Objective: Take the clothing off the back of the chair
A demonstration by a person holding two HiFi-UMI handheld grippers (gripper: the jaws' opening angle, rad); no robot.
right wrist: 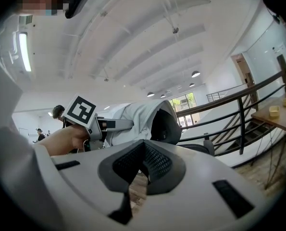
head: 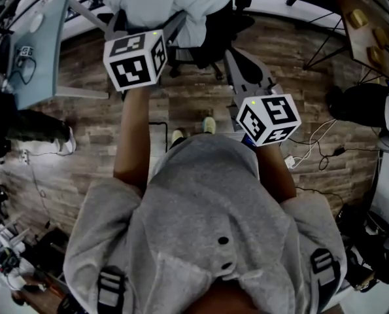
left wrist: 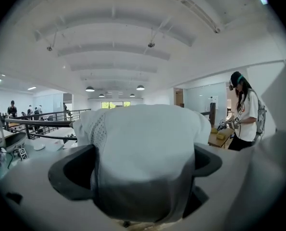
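Clothing (head: 174, 5), a white garment, hangs over the back of a black office chair (head: 221, 28) at the top of the head view, above a wood-plank floor (head: 181, 103). At the far left of that view stands a pale table (head: 40, 57). Next to it, a bare forearm holds the left tongs (left wrist: 143, 174) toward the chair. Its own view shows the dark pads (left wrist: 70, 174) standing wide apart around the draped chair back, which fills the gap, with the fabric reaching the edge of each pad. At the far right of that same view another person in a white top (left wrist: 243, 112) stands beside a wooden table (left wrist: 219, 137).

Low in the middle of the head view is the wearer's grey hooded top (head: 207, 241). Right of the chair are the right tongs (right wrist: 143, 150). Their tips are together with nothing between them, and floor shows through the slit below. From left to right, their view shows the hand (right wrist: 61, 138) and marker cube (right wrist: 82, 110) of the left tongs against the garment, then the chair's dark back, then a dark railing (right wrist: 239, 112) near a second wooden table (right wrist: 279, 117).
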